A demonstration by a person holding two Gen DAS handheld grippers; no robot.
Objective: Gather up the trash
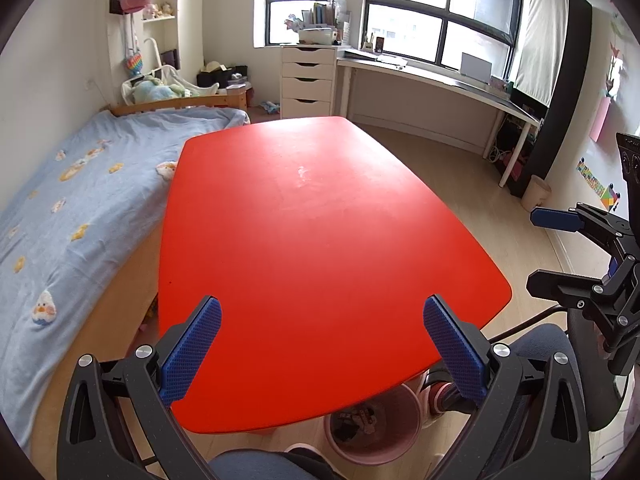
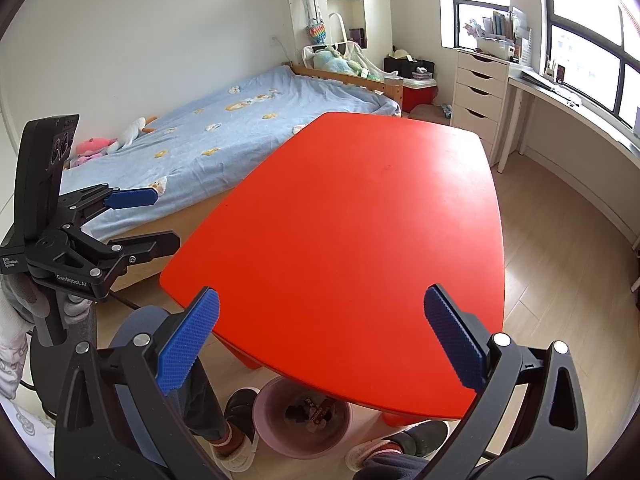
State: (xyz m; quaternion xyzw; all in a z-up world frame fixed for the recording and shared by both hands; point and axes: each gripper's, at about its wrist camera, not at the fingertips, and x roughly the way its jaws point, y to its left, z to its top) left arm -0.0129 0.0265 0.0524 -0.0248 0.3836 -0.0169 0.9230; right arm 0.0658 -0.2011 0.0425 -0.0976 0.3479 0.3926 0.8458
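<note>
A red table (image 1: 312, 240) fills the middle of both views; it also shows in the right wrist view (image 2: 360, 232), and its top is bare. A pink bin (image 1: 372, 428) with trash inside stands on the floor under the table's near edge, partly hidden by the tabletop; it also shows in the right wrist view (image 2: 304, 420). My left gripper (image 1: 322, 344) is open and empty above the near edge of the table; it also shows at the left of the right wrist view (image 2: 156, 220). My right gripper (image 2: 320, 336) is open and empty over the near edge; it appears at the right of the left wrist view (image 1: 540, 248).
A bed with a blue blanket (image 1: 72, 208) runs along the table's left side. A white drawer unit (image 1: 308, 80) and a long white desk (image 1: 432, 80) stand under the windows. A cream bin (image 1: 536, 192) stands near the right wall. The person's feet (image 2: 236, 432) flank the pink bin.
</note>
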